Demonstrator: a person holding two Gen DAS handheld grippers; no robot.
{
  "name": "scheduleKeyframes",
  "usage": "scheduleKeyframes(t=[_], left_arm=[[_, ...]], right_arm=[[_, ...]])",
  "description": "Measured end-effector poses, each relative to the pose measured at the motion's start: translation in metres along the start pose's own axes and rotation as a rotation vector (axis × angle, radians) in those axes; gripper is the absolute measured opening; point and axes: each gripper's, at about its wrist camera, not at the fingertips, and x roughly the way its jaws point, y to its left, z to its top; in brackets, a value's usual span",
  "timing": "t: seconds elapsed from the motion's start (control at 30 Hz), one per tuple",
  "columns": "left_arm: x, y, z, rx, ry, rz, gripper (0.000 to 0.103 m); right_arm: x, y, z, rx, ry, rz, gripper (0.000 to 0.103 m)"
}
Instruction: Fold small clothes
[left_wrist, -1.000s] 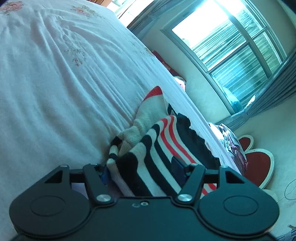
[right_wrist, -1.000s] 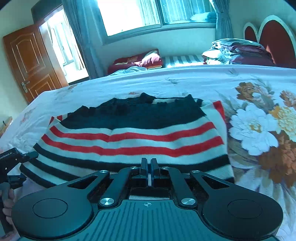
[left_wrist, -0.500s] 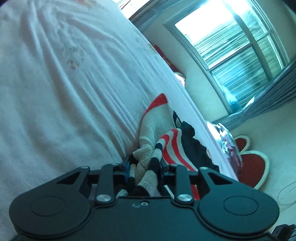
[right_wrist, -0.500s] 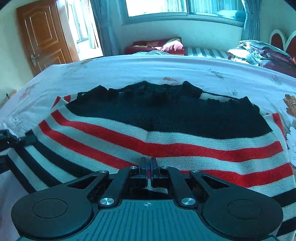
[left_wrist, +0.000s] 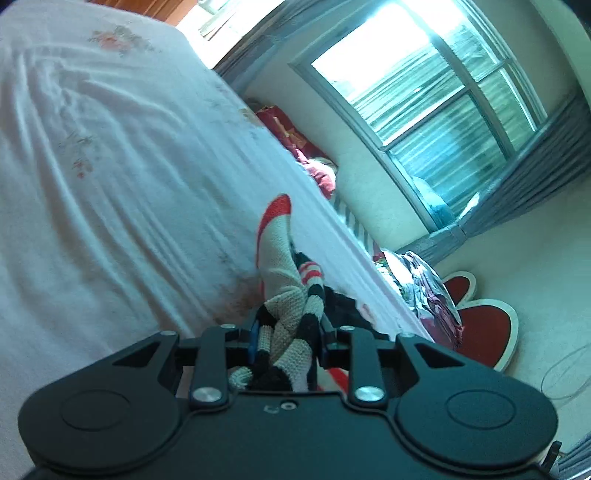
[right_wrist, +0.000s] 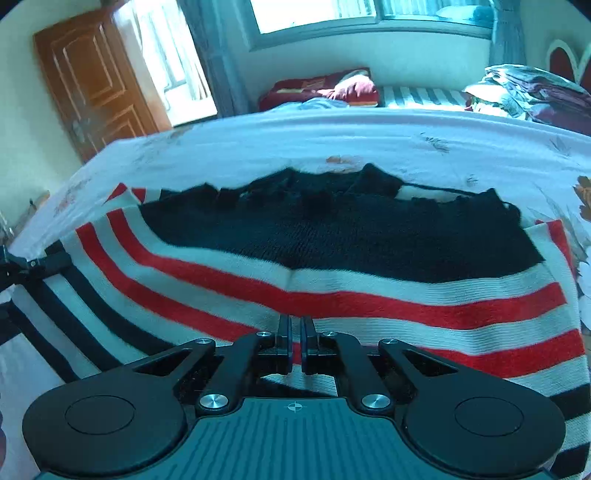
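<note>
Knitted sweater (right_wrist: 332, 295) lies on the bed (right_wrist: 332, 136). Left gripper (left_wrist: 288, 341) pinches its bunched corner. Right gripper (right_wrist: 294, 345) is squeezed tight on its near edge, with the hem hidden underneath.

Chunky ribbed knit on the striped sweater (right_wrist: 332, 280), woolly and matt. Smooth, creased printed cotton across the bedsheet (left_wrist: 110, 192). Matt black plastic with shiny metal screws on the left gripper (left_wrist: 287, 341). Varnished, glossy wood on the door (right_wrist: 92, 81).

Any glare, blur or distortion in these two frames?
Left wrist: window blown out at its top, bedsheet motion-smeared, fisheye tilt. Right wrist: door and striped knit garment slightly soft, bed edge bowed, blue cast.
</note>
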Motion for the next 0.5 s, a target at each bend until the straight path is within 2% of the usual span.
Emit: scheduleKeyframes(t=[0.1, 0.23, 0.3, 0.33, 0.4, 0.43, 0.47, 0.5], left_arm=[[0.002, -0.063, -0.01, 0.12, 0.028, -0.055, 0.026], [0.025, -0.159, -0.06, 0.316, 0.131, -0.092, 0.026], [0.045, -0.195, -0.096, 0.391, 0.216, -0.123, 0.006], [0.061, -0.209, -0.118, 0.42, 0.289, -0.136, 0.001], [0.097, -0.229, -0.164, 0.496, 0.443, -0.101, 0.007], [0.113, -0.233, -0.185, 0.525, 0.517, -0.065, 0.014], [0.119, -0.235, -0.2, 0.541, 0.557, -0.045, 0.024], [0.11, -0.239, -0.206, 0.55, 0.538, -0.09, 0.028]], right_arm=[[-0.039, -0.042, 0.004, 0.111, -0.104, 0.033, 0.004], [-0.094, -0.113, 0.008, 0.255, -0.209, 0.023, 0.004], [-0.119, -0.147, 0.009, 0.312, -0.237, 0.012, 0.004], [-0.129, -0.162, 0.008, 0.342, -0.24, 0.014, 0.004], [-0.144, -0.189, 0.006, 0.391, -0.229, 0.022, 0.004], [-0.148, -0.2, 0.003, 0.408, -0.216, 0.032, 0.004], [-0.151, -0.208, 0.0, 0.42, -0.195, 0.046, 0.004], [-0.154, -0.213, -0.001, 0.423, -0.171, 0.05, 0.005]])
